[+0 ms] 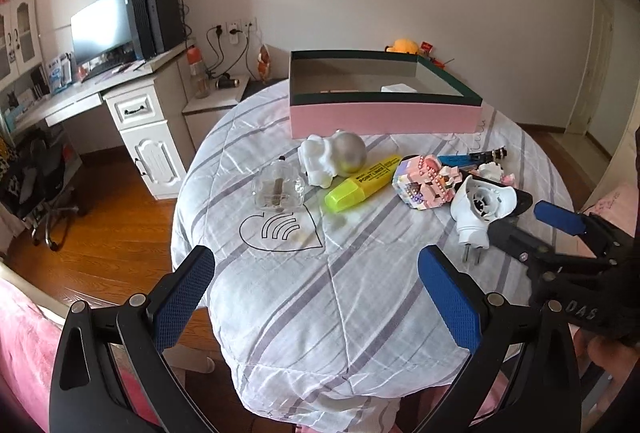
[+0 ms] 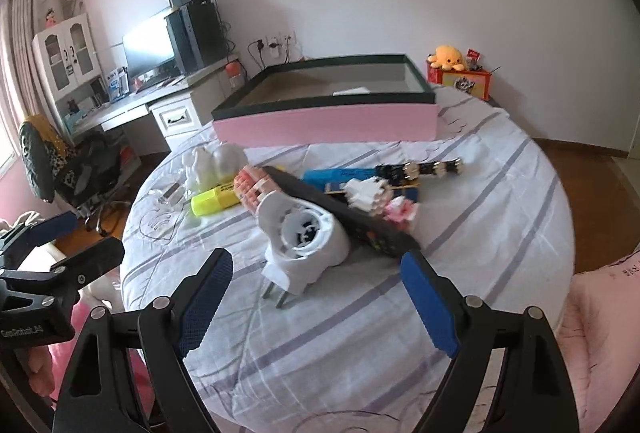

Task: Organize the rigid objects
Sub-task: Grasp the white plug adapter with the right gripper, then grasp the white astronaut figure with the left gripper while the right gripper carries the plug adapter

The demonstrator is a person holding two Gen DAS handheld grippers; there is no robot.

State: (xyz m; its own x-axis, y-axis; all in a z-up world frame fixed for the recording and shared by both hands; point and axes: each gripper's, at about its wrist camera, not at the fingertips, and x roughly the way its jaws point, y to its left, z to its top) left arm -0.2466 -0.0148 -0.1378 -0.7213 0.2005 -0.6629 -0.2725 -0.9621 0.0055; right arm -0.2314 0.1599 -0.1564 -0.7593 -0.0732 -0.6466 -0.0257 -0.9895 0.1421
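Note:
A round table with a striped cloth (image 1: 320,293) holds a pink box (image 1: 384,117) with a dark green rim at the back; the box also shows in the right wrist view (image 2: 328,125). In front of it lie a white figurine (image 1: 332,157), a clear glass piece (image 1: 278,189), a yellow highlighter (image 1: 360,181), a pink block model (image 1: 424,181), a white plug-in device (image 2: 304,237), a black remote (image 2: 340,209) and a blue item (image 2: 344,175). My left gripper (image 1: 316,265) is open and empty near the front edge. My right gripper (image 2: 316,265) is open, just short of the white device.
A desk with a monitor (image 1: 104,29) and drawers (image 1: 140,129) stands left of the table. An office chair (image 1: 44,189) sits on the wooden floor. An orange plush (image 2: 448,57) on a red box is behind the pink box. Pink bedding lies at both lower sides.

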